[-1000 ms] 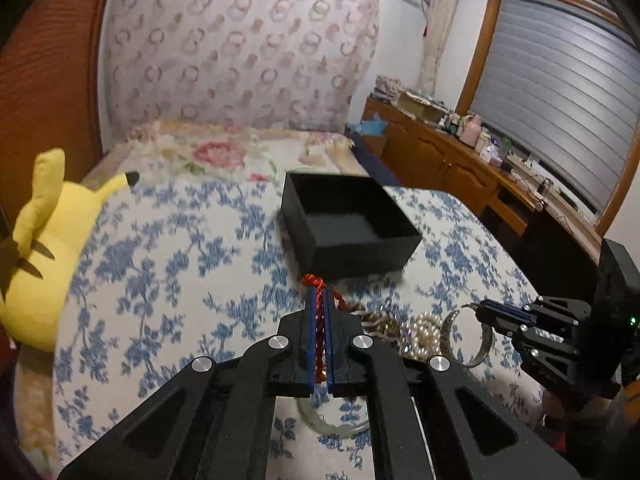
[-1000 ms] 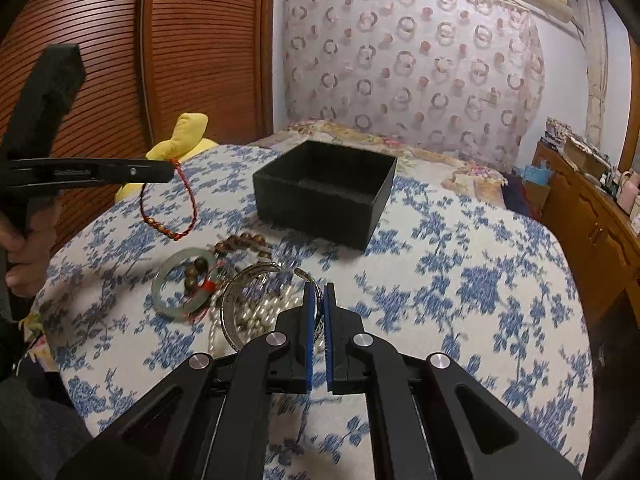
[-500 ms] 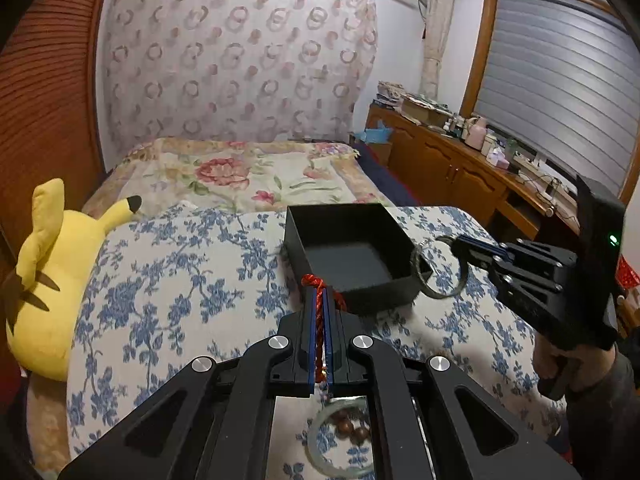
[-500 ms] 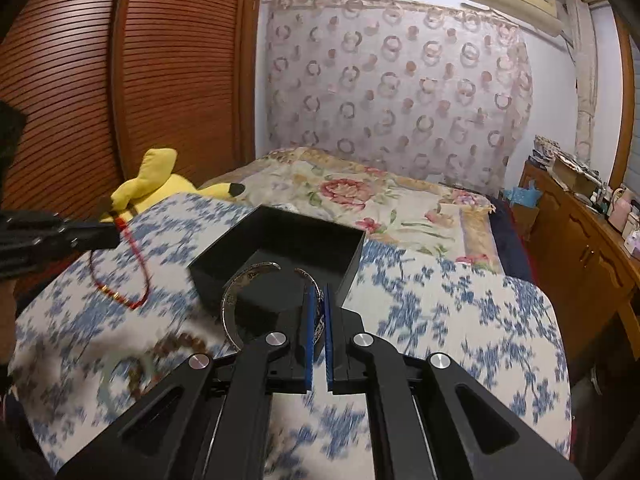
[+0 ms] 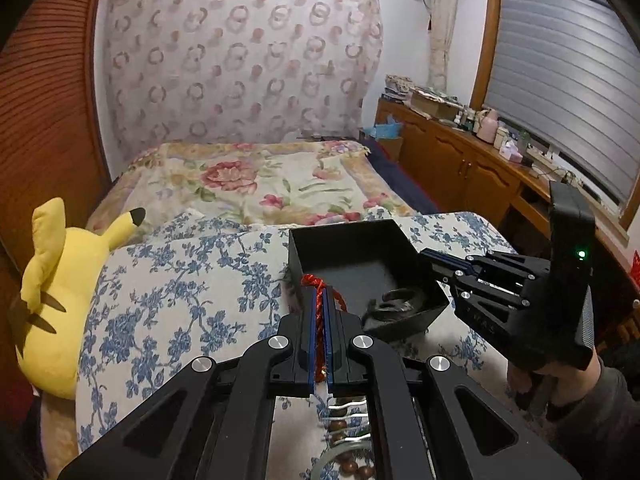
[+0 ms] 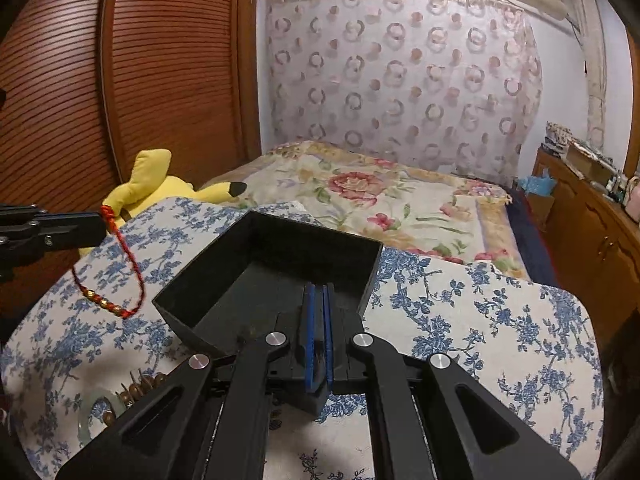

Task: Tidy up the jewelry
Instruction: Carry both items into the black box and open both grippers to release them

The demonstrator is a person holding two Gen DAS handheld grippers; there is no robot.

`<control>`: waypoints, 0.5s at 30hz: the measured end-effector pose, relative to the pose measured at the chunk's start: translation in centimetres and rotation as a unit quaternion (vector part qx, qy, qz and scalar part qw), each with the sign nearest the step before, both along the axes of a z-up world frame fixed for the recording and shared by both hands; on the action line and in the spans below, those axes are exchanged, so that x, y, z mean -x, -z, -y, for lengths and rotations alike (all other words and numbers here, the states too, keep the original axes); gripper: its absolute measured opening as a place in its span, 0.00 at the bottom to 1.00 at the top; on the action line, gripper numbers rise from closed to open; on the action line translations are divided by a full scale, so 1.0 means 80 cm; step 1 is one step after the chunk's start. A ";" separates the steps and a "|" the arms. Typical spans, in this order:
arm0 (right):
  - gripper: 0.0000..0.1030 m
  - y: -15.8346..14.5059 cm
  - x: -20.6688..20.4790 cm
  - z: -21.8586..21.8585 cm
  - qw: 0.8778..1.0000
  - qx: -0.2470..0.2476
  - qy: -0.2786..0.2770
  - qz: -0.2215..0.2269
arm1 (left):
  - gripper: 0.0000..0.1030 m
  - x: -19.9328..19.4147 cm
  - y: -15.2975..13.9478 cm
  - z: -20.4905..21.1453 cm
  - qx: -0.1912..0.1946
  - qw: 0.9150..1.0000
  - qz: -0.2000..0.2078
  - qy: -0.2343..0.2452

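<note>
One red cord bracelet (image 6: 110, 280) hangs as a loop, clamped in our left fingers (image 5: 310, 320), just left of the open black box (image 5: 400, 236). Our right fingers (image 6: 308, 320), pressed together, are nearer, already over the box. We cannot tell whether they grip the blurred bangle (image 5: 394, 304) below them. No legible writing.

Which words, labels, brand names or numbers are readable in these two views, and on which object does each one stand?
No text can be read in either view.
Black right gripper, faint marks on its body: too blurred to read.
Small bottles and boxes on the wooden sideboard: labels, if any, too small to read.
</note>
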State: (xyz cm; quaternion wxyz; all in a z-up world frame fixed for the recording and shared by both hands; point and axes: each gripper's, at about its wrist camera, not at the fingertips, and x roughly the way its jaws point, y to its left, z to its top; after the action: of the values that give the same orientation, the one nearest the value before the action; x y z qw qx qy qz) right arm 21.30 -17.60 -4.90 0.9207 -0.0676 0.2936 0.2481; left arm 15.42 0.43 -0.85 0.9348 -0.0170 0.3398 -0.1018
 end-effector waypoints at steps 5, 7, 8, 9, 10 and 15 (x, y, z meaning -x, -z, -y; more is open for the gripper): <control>0.05 -0.009 0.017 0.026 1.000 -0.014 0.009 0.010 | 0.02 -0.012 -0.005 0.015 -0.008 1.000 0.001 0.005; 0.05 -0.010 0.026 0.039 1.000 -0.017 0.018 0.015 | 0.02 -0.021 -0.005 0.023 -0.010 1.000 -0.001 0.009; 0.05 -0.009 0.029 0.044 0.999 -0.019 0.020 0.016 | 0.02 -0.026 -0.005 0.028 -0.010 1.000 -0.002 0.010; 0.05 -0.007 0.032 0.050 0.999 -0.020 0.024 0.018 | 0.02 -0.029 -0.004 0.031 -0.011 1.000 -0.003 0.012; 0.05 -0.006 0.033 0.053 0.999 -0.021 0.027 0.020 | 0.02 -0.033 -0.003 0.035 -0.012 1.000 -0.005 0.013; 0.05 0.006 0.031 0.064 0.999 -0.020 0.035 0.012 | 0.02 -0.057 0.011 0.057 -0.028 0.999 -0.019 0.016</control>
State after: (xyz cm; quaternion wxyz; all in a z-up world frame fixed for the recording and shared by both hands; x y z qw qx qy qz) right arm 18.81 -22.69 -5.36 0.9334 -0.0417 0.2794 0.2211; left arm 20.02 -4.11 -1.70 0.9264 0.0126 0.3608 -0.1068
